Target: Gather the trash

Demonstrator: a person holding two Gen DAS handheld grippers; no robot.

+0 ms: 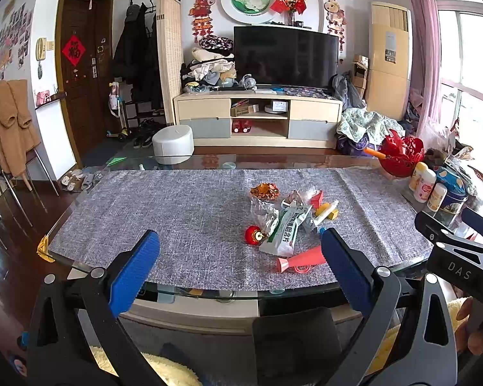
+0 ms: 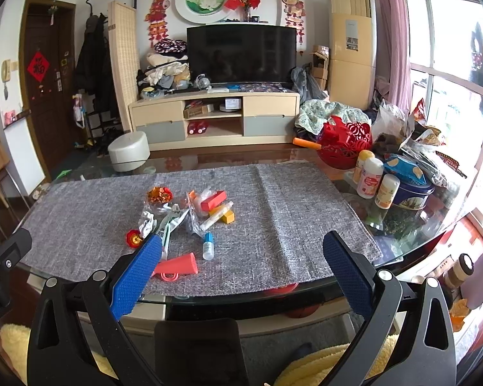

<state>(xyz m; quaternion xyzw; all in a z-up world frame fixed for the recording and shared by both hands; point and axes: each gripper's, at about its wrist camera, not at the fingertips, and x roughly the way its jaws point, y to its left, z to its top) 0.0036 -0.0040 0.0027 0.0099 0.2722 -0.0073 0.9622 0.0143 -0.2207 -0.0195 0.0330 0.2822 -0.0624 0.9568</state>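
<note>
Hovering apart, both grippers' ribbed blue fingers [image 1: 135,267] [image 2: 344,270] above crinkled wrappers [image 1: 281,225] on woven grey cloth [image 1: 177,212].

A rough, matt grey woven cloth [image 2: 273,212] is covering a glossy glass table [image 2: 402,251]. Crinkled shiny plastic wrappers [image 1: 283,225] and a smooth coral plastic horn [image 2: 180,265] are lying on it.

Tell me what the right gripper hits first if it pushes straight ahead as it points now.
Likely nothing at first: the open right gripper points at bare grey cloth, right of the small dropper bottle and trash pile. Depth is unclear.
</note>
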